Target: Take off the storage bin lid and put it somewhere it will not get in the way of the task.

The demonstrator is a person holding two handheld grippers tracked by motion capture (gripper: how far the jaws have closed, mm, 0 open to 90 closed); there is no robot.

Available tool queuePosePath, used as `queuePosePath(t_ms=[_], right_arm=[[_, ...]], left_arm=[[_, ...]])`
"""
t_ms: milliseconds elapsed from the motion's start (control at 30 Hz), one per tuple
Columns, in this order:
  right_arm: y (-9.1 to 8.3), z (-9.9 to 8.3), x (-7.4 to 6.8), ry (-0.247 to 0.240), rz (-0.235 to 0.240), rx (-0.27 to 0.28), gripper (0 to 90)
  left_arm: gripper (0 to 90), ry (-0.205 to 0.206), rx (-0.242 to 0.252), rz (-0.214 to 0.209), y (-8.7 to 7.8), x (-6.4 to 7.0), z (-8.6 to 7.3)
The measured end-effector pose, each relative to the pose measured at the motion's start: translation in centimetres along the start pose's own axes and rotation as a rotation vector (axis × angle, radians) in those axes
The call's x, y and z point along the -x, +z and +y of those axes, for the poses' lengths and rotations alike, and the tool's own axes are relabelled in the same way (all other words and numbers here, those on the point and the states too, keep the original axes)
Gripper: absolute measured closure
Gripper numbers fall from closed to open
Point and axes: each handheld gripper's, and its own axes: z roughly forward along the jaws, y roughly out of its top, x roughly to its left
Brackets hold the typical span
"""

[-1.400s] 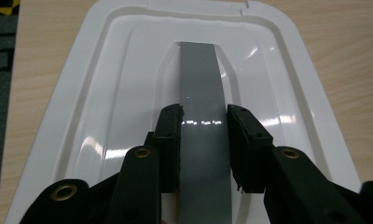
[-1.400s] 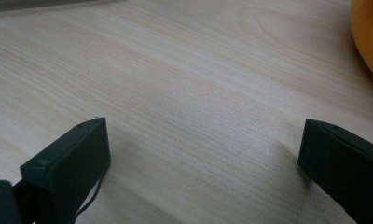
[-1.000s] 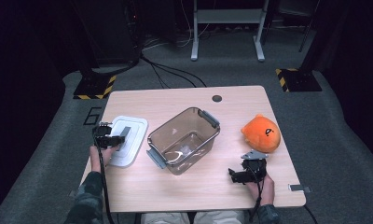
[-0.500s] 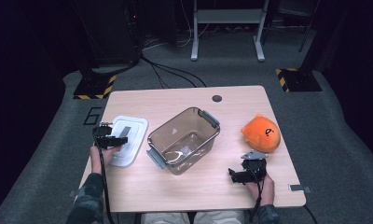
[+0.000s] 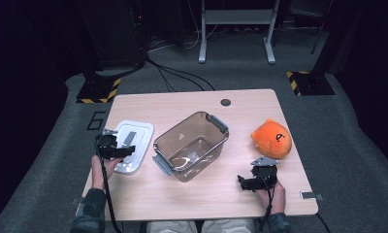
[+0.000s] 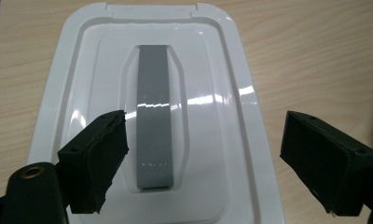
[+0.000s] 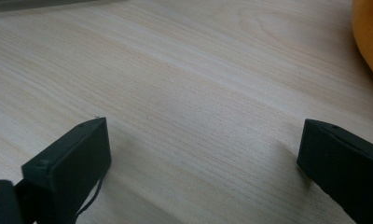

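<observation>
High view: the white lid point(image 5: 130, 145) lies flat at the surface's point(image 5: 202, 199) left edge, beside the clear bin point(image 5: 191, 145). Its long axis runs away from the person, tilted slightly right. The left gripper point(image 5: 115, 151) sits over its near end; the right gripper point(image 5: 252, 183) rests near the orange plush point(image 5: 271, 138).

Left gripper view: jaws wide open and empty, straddling the lid's grey handle point(image 6: 153, 126), which runs lengthwise.

Right gripper view: jaws wide open over bare wood, holding nothing, with the plush at the edge.
</observation>
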Motion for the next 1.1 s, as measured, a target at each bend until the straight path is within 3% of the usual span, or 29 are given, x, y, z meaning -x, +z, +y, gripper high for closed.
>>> queuePosePath(t_ms=[200,467,600,733,900,1100], right_arm=[[0.0,0.0,0.0,0.000,0.000,0.000,1.5],[0.0,0.0,0.0,0.003,0.001,-0.001,1.5],[0.0,0.0,0.0,0.003,0.001,-0.001,1.5],[0.0,0.0,0.0,0.000,0.001,-0.001,1.5],[0.0,0.0,0.0,0.002,0.001,-0.001,1.5],[0.0,0.0,0.0,0.000,0.000,-0.001,1.5]], left_arm=[[6.3,0.047,0.017,-0.009,-1.4,1.9,-1.4],[1.9,0.120,0.022,-0.005,-1.7,4.3,-3.4],[1.9,0.221,0.030,0.023,-1.7,6.3,-4.7],[0.6,0.286,0.005,-0.008,-1.4,8.3,-6.3],[1.0,0.316,0.015,-0.051,-1.1,10.0,-8.1],[0.4,0.312,0.007,-0.066,-0.1,10.7,-9.2]])
